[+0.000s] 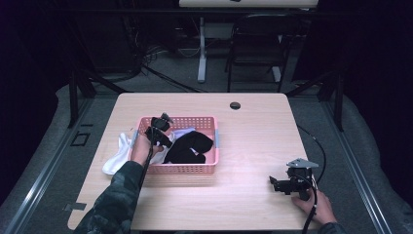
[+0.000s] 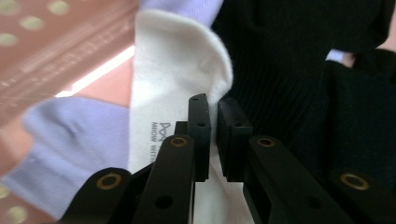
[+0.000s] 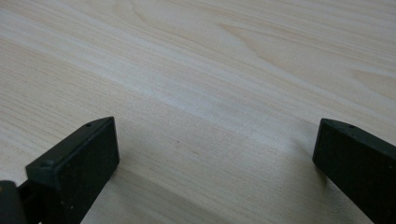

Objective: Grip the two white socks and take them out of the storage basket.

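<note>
A pink plastic basket with perforated walls [image 1: 195, 169] is seen on the left half of a pale wooden table [image 1: 253, 146] in the high view. The left gripper [image 1: 163, 139] is lowered into the basket's left end, held by the left hand [image 1: 141, 148], whose camouflage-patterned sleeve [image 1: 114, 200] comes in from the bottom edge. In the left gripper view its jaws are clenched on a fold of a white sock with small dark lettering [image 2: 177, 74], the cloth being pinched between the two pads near the sock's rounded end. The white sock lies inside the basket, draped over a lavender sock [image 2: 70, 140] on one side and touching a heap of black ribbed socks [image 2: 289, 70] on the other. In the high view the black heap [image 1: 190, 146] is seen in the middle of the basket, and another white sock [image 1: 117, 156] hangs over the basket's left wall onto the table.

The right gripper [image 1: 280, 185] is rested on the table near its front right corner, well apart from the basket, with the right hand [image 1: 316, 204] behind it. In the right gripper view its jaws are spread wide over bare wood [image 3: 210, 93], and nothing is held between them.
</note>
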